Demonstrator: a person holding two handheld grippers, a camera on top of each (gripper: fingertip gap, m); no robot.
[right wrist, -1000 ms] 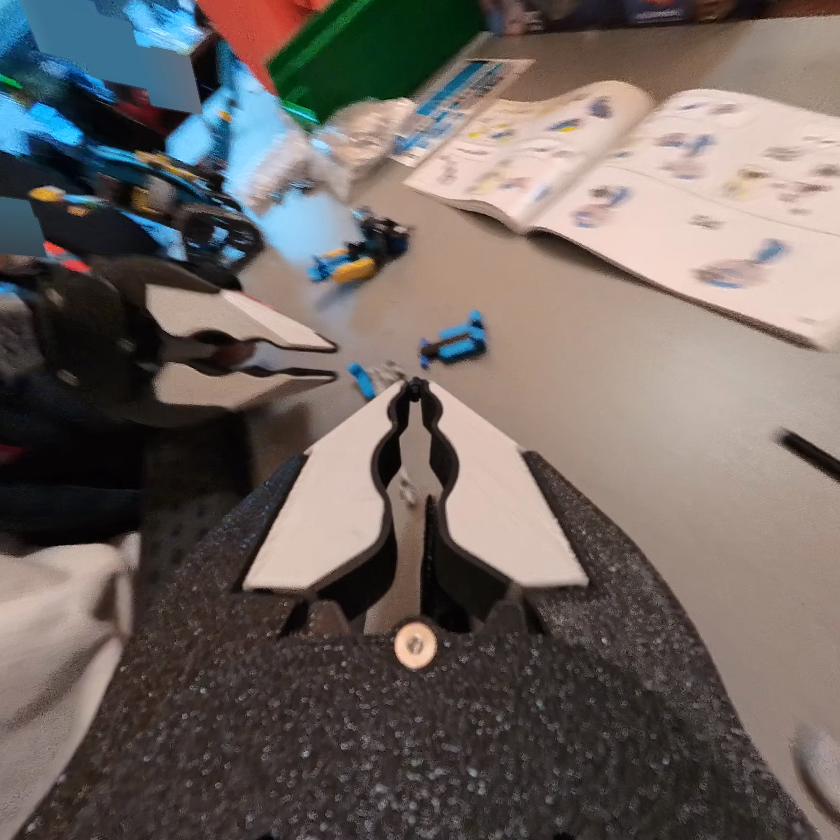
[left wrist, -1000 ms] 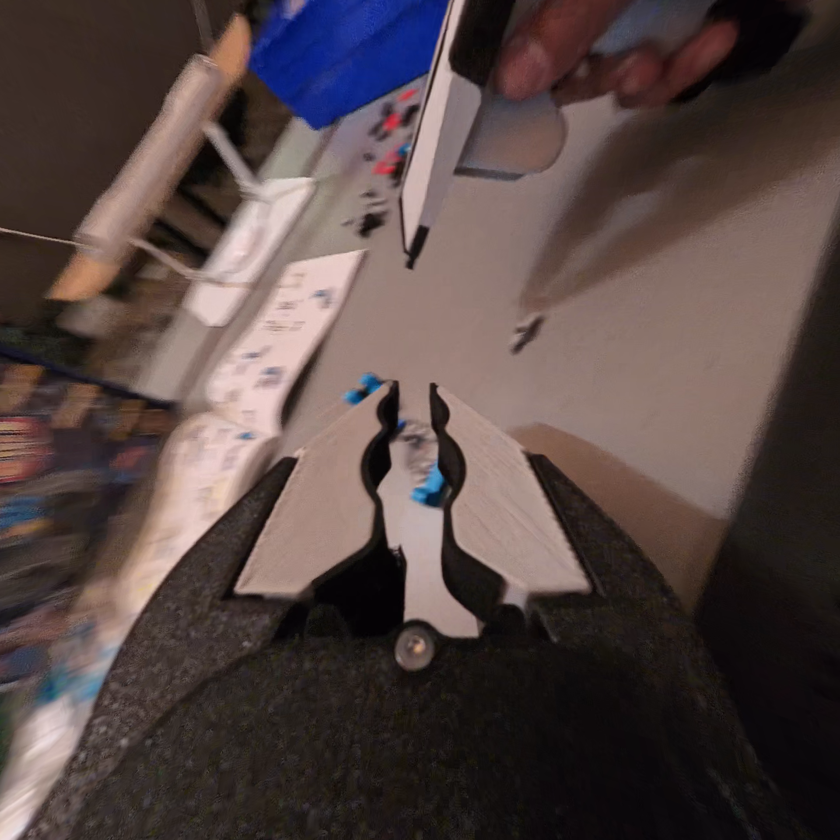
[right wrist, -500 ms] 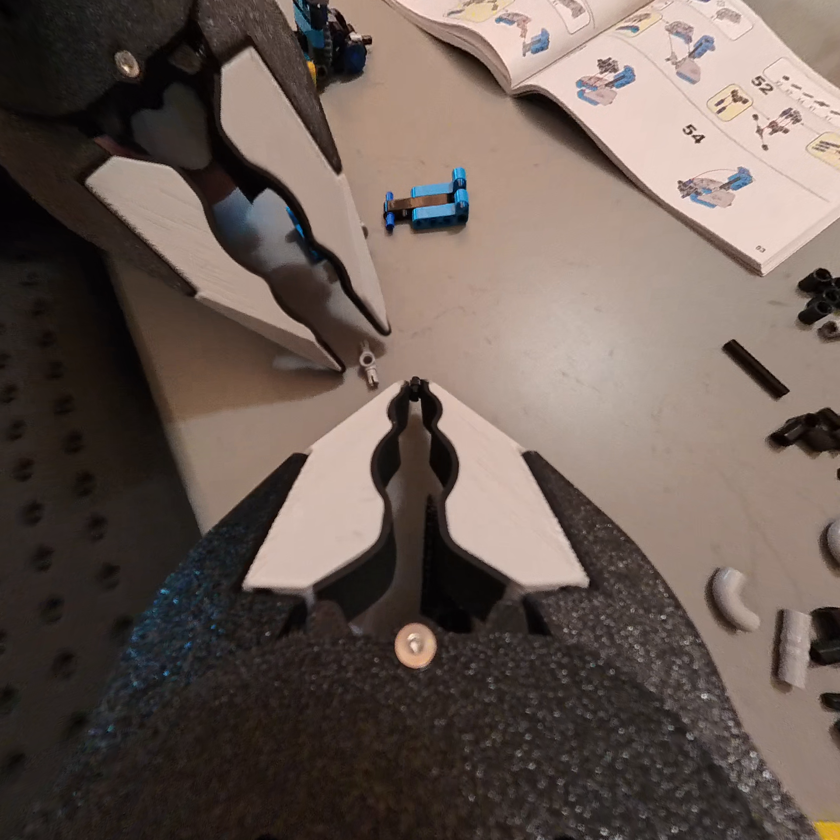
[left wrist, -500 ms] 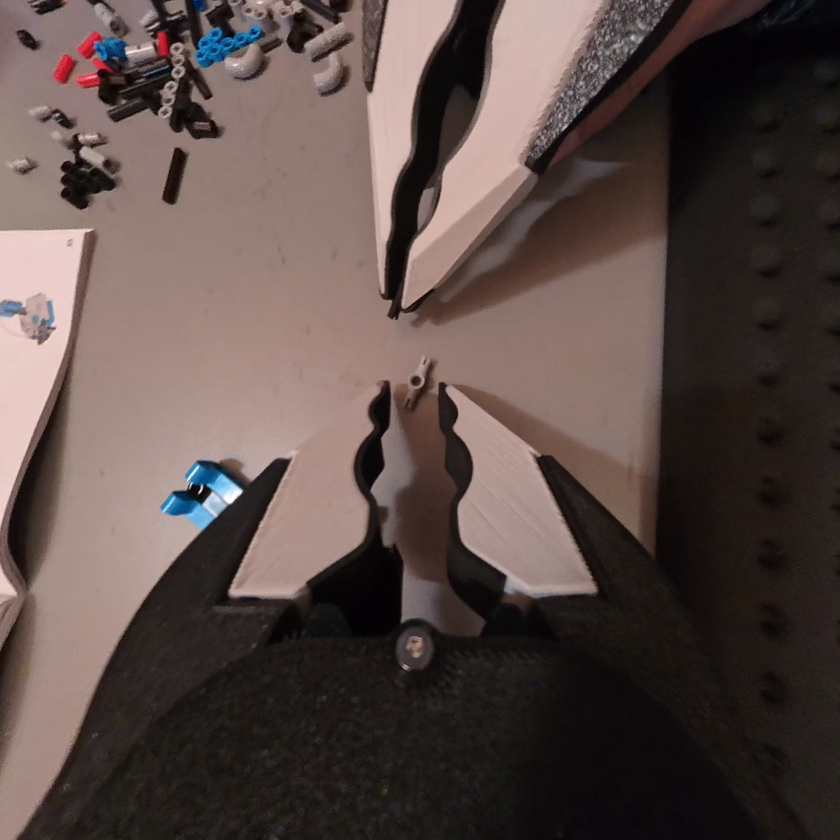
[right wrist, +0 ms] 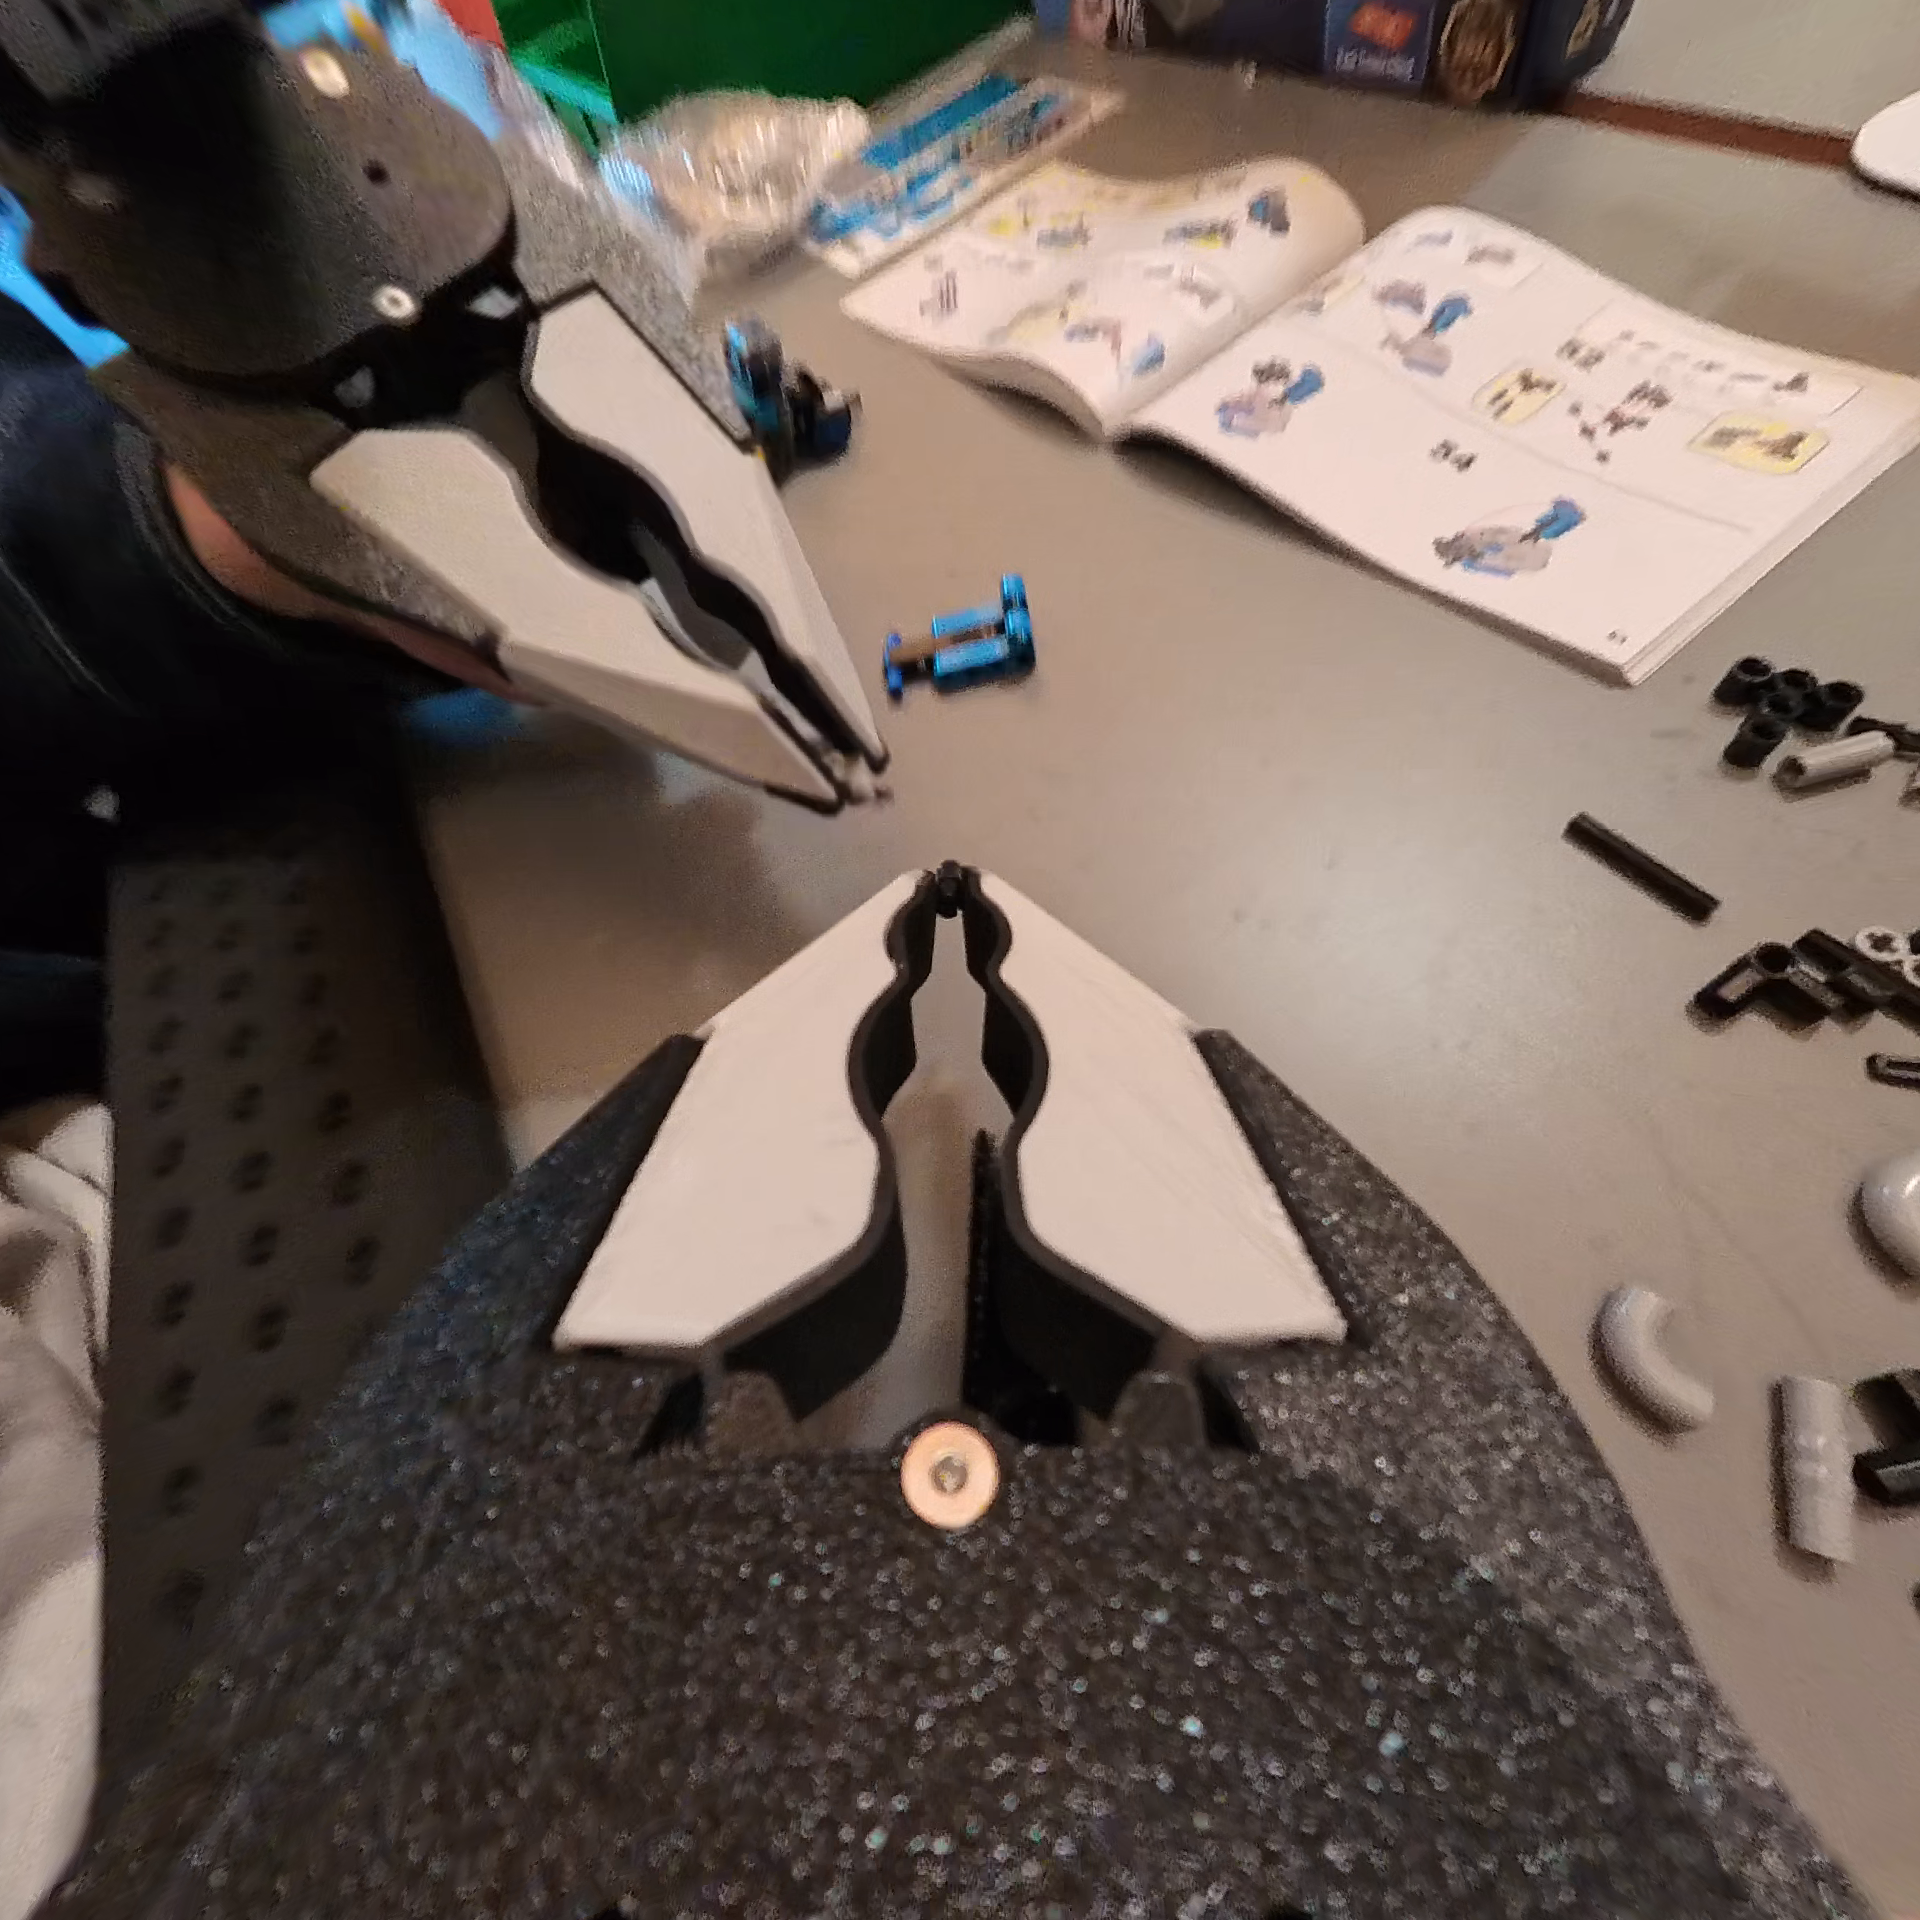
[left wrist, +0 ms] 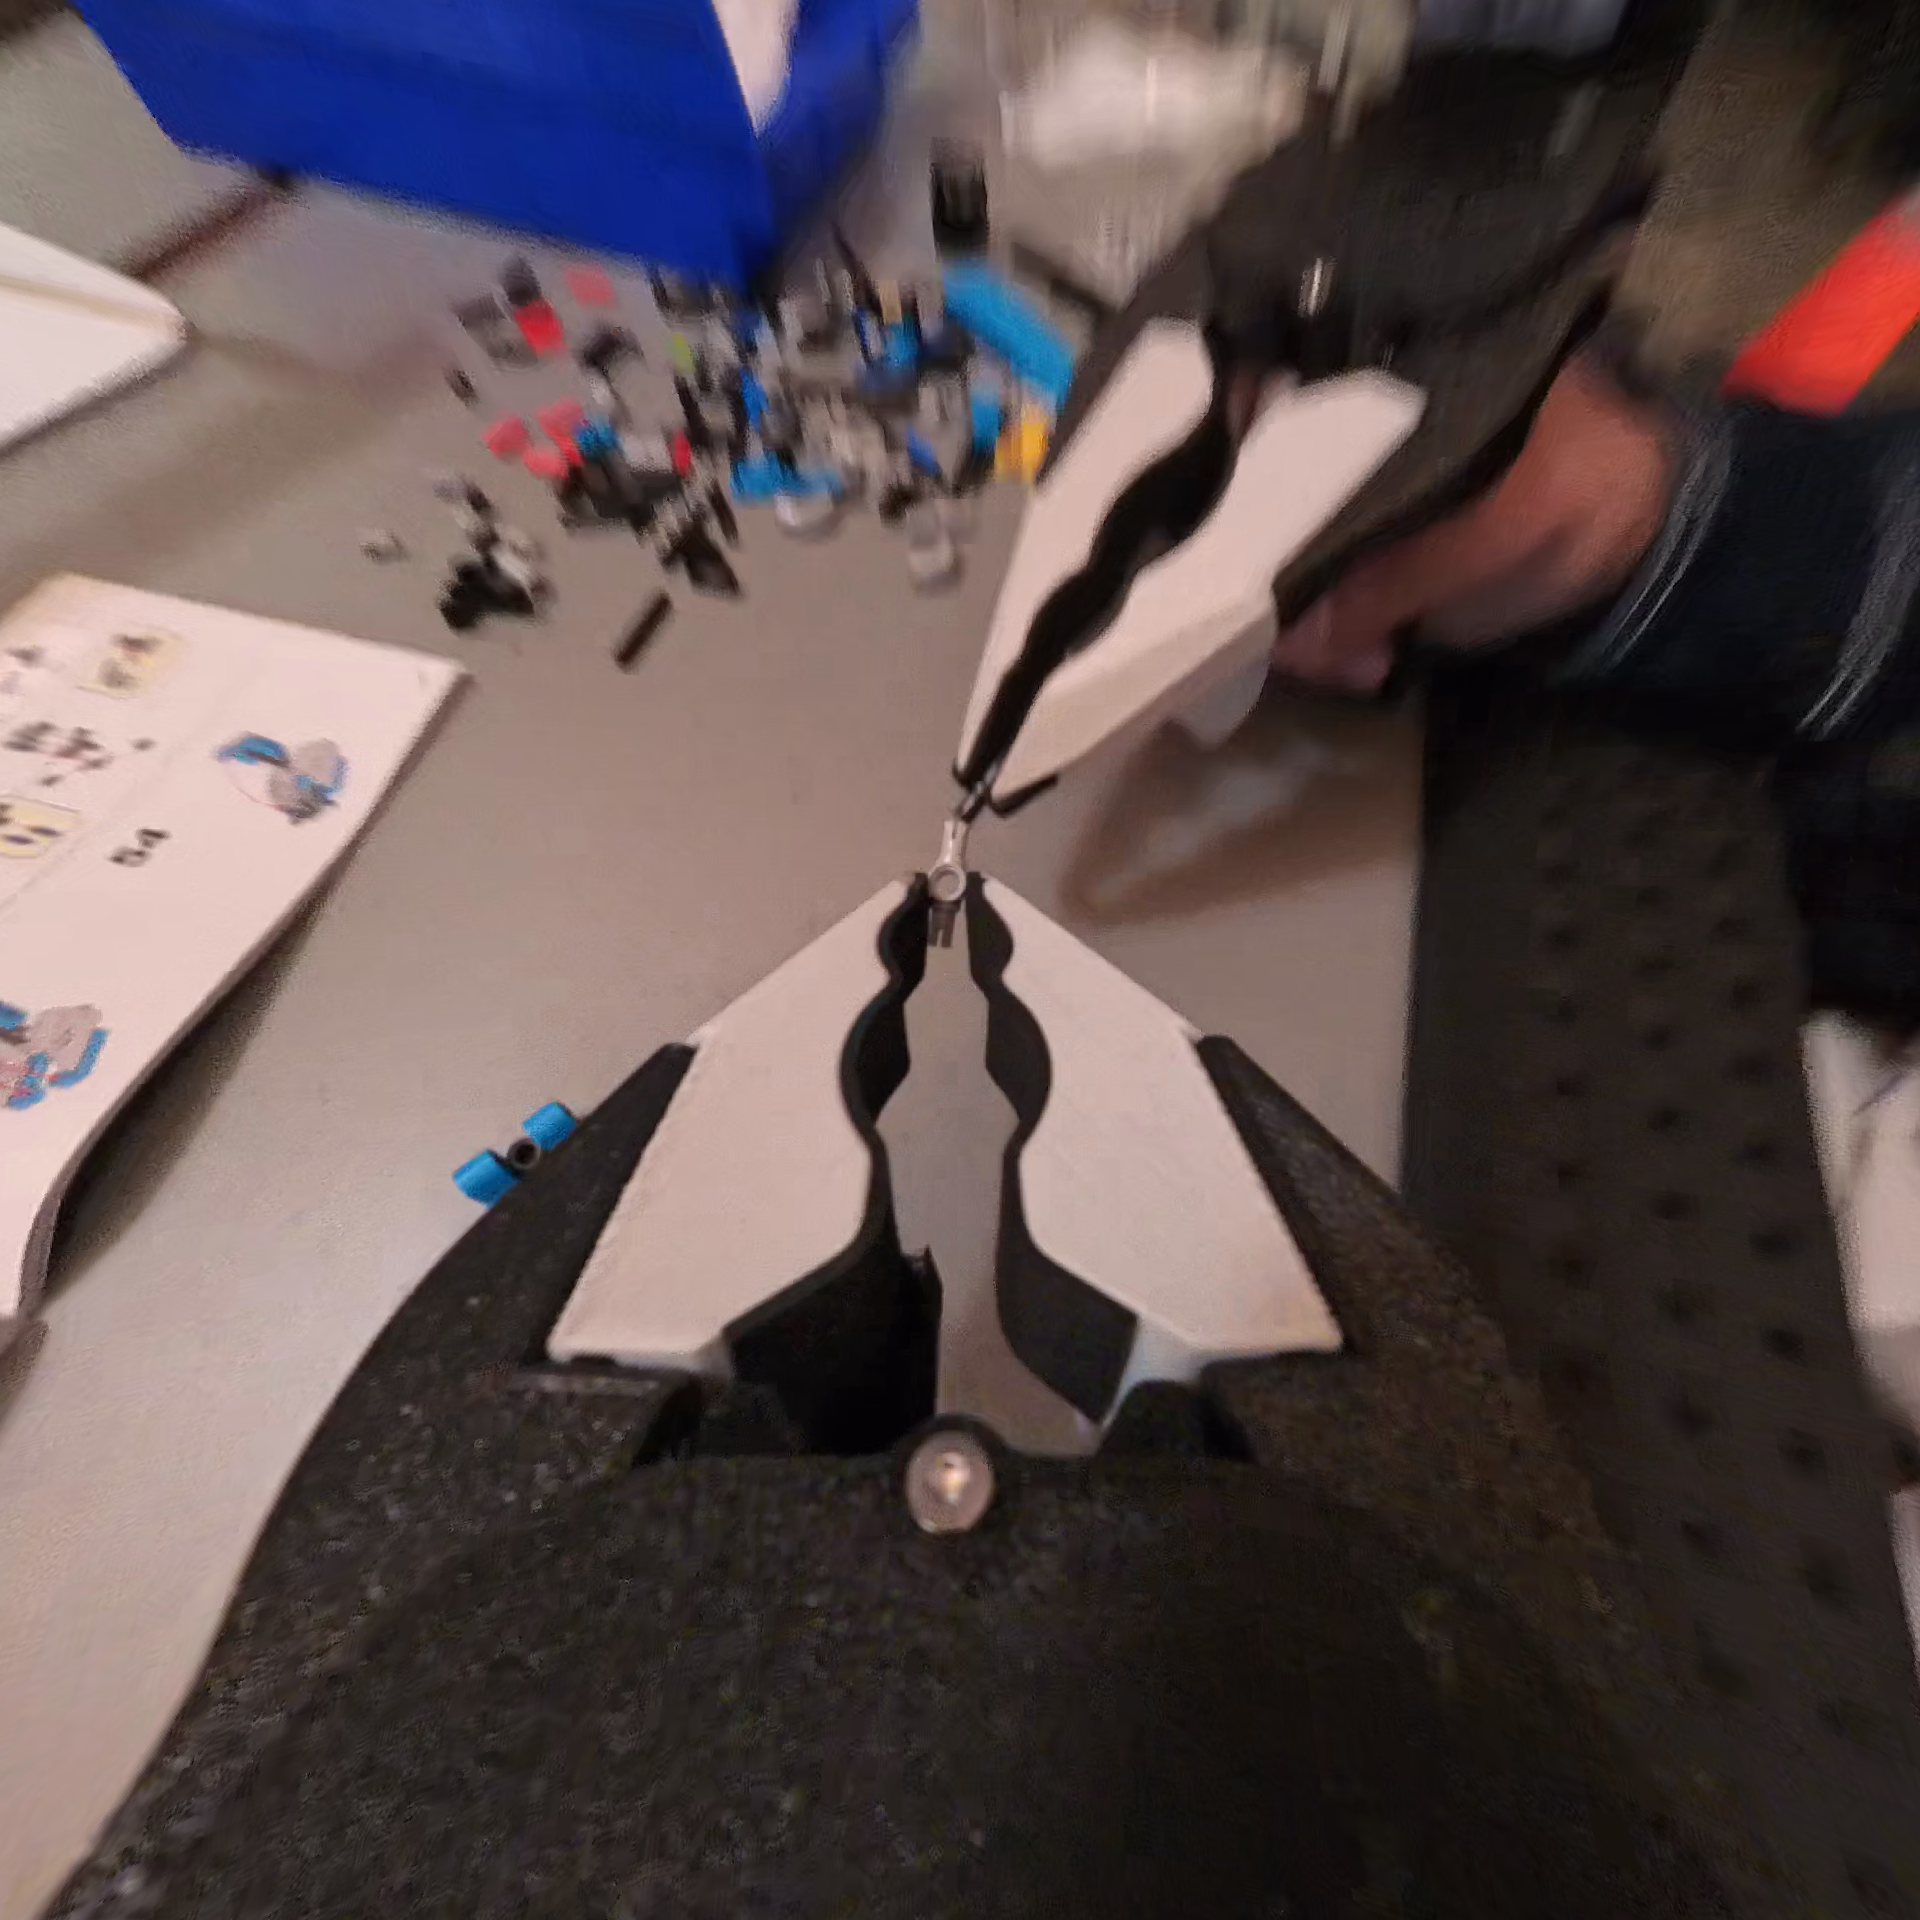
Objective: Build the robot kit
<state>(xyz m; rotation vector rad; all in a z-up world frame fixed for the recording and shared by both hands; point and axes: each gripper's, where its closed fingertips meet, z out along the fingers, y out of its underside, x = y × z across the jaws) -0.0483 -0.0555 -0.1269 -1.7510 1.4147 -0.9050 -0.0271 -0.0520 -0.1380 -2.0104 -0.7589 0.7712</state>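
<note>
My left gripper (left wrist: 943,883) is shut on a small grey connector (left wrist: 948,868) with a ring end. The piece stands pinched between the tips, and its thin end points away from me. My right gripper (right wrist: 948,878) is shut on a tiny black pin (right wrist: 948,885) at the very tips. In the left wrist view the right gripper (left wrist: 987,790) comes in from the upper right, and its black pin almost meets the grey connector's thin end. In the right wrist view the left gripper (right wrist: 857,774) reaches in from the upper left, close to my tips. Both are above the grey table (right wrist: 1247,831).
An open instruction booklet (right wrist: 1455,416) lies far right, and it also shows in the left wrist view (left wrist: 156,831). A small blue assembly (right wrist: 966,644) lies behind the tips. Loose pieces (left wrist: 727,436), a blue bin (left wrist: 499,104), a black axle (right wrist: 1636,868) and a black perforated mat (left wrist: 1662,1143) surround the spot. Only a small space, under 4 cm, lies between the two pairs of fingers. The black axle (right wrist: 1636,868) is about 15 cm from both grippers' fingertips. It is also in sight in the left wrist view (left wrist: 648,627).
Half a second ago the grey connector lay on the table between my left open fingers. They have closed on it and lifted it. The right gripper stayed shut on the black pin.
</note>
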